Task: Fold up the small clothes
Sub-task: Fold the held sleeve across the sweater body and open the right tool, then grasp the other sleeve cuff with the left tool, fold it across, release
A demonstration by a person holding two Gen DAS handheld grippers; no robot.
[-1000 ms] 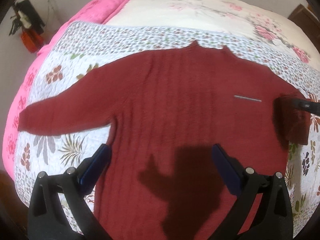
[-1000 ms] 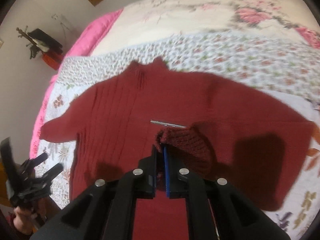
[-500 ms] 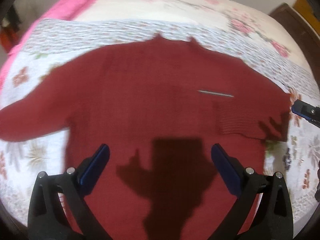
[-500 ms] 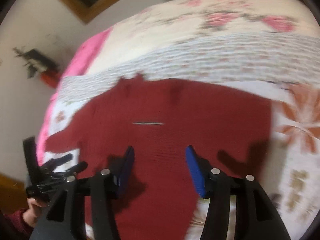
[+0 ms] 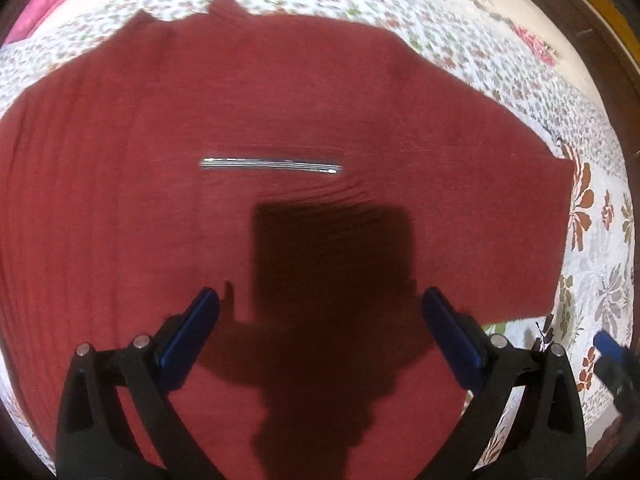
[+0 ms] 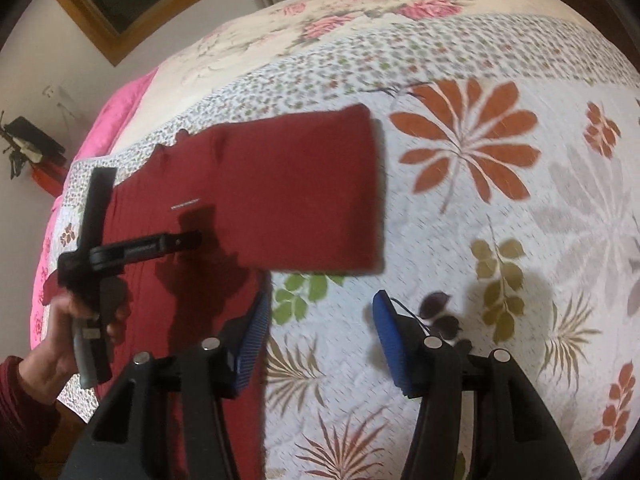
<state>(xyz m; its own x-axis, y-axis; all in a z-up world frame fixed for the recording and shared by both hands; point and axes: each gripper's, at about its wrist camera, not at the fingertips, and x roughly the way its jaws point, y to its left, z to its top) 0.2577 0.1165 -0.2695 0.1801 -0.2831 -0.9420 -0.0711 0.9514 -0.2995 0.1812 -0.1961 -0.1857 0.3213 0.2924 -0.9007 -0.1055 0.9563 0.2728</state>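
While the dark red knitted sweater (image 5: 280,120) is spread flat on the floral quilted bedspread (image 6: 500,200), left gripper (image 5: 320,332) and right gripper (image 6: 320,332) are held wide apart, nothing grasped, above it.

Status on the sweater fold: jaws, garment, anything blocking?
Left gripper open, hovering over red sweater. Right gripper open, empty, over quilt. One sleeve folded across the body. Thin metallic strip lies on the sweater.
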